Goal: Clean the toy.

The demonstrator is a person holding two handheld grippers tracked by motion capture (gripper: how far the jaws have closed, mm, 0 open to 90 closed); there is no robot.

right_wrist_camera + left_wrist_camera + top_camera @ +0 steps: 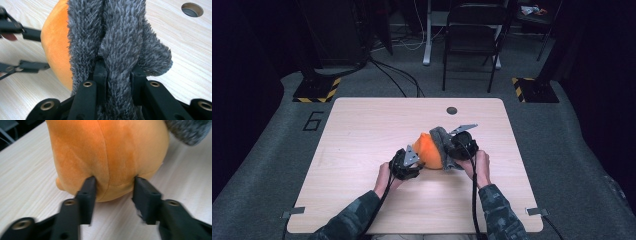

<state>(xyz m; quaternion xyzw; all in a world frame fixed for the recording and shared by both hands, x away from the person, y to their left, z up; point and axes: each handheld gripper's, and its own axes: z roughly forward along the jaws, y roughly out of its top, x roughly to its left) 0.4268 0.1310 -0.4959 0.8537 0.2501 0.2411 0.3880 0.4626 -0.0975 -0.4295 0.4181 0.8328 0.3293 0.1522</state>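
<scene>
Orange plush (pixel 429 151) mid-counter (pixel 362 130). Right gripper (pixel 117 72) clamped on grey fuzzy cover (pixel 120 37). Left gripper (pixel 113 188) jaws spread, tips barely denting plush. Risk: plush slides, cover slips off jaw grip.

Orange plush toy (pixel 430 151): rounded, soft, short smooth pile, visible seams running down body. Sits near middle of desk (pixel 362 130), lower edge resting on wood surface. Grey fuzzy part (pixel 440 141): long shaggy pile, bunched into folds, draped over far-right side of orange body, touching it. In right gripper view, grey folds (pixel 120 50) stand upright, 1 fold pinched, orange body (pixel 56 45) bulging out at left behind them.
</scene>
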